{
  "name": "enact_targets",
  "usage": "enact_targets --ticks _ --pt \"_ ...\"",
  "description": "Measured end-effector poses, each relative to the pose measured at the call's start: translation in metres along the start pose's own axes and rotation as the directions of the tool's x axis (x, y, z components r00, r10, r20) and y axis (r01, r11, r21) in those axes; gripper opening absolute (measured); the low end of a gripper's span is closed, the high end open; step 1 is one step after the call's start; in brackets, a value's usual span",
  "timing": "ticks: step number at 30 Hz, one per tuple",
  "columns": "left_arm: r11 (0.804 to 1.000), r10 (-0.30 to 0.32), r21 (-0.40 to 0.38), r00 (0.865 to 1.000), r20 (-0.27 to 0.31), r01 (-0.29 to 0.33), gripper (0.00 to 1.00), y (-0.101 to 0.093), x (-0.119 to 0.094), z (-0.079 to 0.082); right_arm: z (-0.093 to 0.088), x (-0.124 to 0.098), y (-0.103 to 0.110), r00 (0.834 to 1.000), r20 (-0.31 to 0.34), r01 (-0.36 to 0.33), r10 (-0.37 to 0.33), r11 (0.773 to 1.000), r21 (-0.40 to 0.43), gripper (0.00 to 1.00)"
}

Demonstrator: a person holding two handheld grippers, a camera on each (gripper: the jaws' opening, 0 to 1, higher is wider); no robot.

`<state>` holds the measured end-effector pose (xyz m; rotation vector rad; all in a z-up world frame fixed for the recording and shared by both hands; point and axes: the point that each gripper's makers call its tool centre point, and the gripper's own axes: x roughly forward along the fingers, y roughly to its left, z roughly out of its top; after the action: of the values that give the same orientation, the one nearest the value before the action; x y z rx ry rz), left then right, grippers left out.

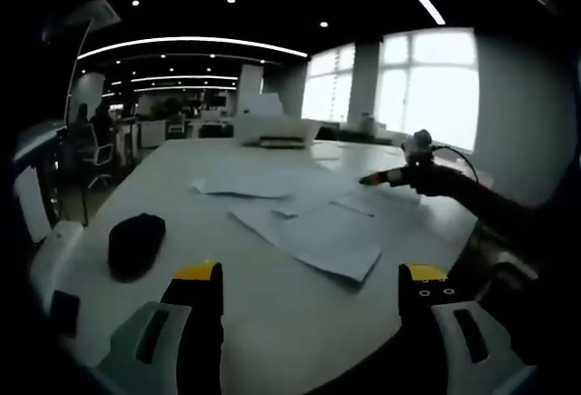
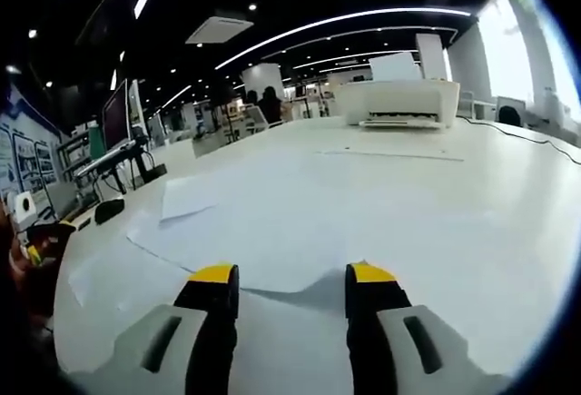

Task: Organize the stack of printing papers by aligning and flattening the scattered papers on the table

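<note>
I have the left gripper [image 1: 310, 284] hanging over the near edge of the white table [image 1: 163, 186], jaws set wide apart with nothing between them. The scattered papers [image 1: 309, 227] lie ahead of it in a loose overlapping spread toward the middle of the table, not squared up at all. In the right gripper view, the right gripper [image 2: 290, 288] sits low over the same sheets, jaws parted and empty, tips just above the near edge of a sheet [image 2: 272, 232] that casts a shadow (so I judge that edge is lifted a little off the surface).

My main worry is the lifted edge: if I push in low with the right jaws, I could catch it and crease or fold the sheet instead of sliding it. Pushing from one side only would likely fan the sheets further, or send some toward the table edge near me. The two grippers are close to the same sheets, and the right one shows in the left gripper view from the right, so I could knock them together while squaring the stack.

A dark rounded object [image 1: 136, 242] lies on the table left of the papers, apart from them. As for containers, I see none on the table; the printer [image 2: 397, 102] at the far end holds an upright sheet in its feed.
</note>
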<state>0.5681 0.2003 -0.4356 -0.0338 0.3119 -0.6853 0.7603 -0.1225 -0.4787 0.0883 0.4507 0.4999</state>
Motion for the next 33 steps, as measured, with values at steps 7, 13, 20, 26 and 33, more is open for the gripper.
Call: enact_targets --ticks 7,13,20,26,33 --pt "1.0 0.0 -0.002 1.0 -0.001 0.0 0.82 0.001 0.0 -0.0012 -0.0011 0.0004 -0.0014 1.0 -0.004 0.012 -0.013 1.0 -0.015 0.35" --pt "1.0 0.002 -0.004 1.0 -0.001 -0.002 0.82 0.0022 -0.0003 -0.0014 0.0 0.0024 -0.0032 1.0 0.001 0.016 -0.016 1.0 -0.01 0.33" --pt "1.0 0.004 -0.003 1.0 0.001 -0.004 0.82 0.0019 -0.0009 -0.0007 0.0012 0.0046 -0.0054 1.0 0.008 0.016 -0.016 1.0 0.014 0.29" --pt "1.0 0.005 -0.004 1.0 0.002 -0.005 0.82 0.0029 -0.0008 -0.0008 0.0009 0.0044 -0.0045 1.0 0.012 0.019 -0.019 1.0 0.017 0.26" --pt "1.0 0.0 -0.005 1.0 0.003 0.0 0.81 0.0021 -0.0007 -0.001 0.0015 0.0067 -0.0059 1.0 0.013 0.013 -0.013 1.0 0.023 0.23"
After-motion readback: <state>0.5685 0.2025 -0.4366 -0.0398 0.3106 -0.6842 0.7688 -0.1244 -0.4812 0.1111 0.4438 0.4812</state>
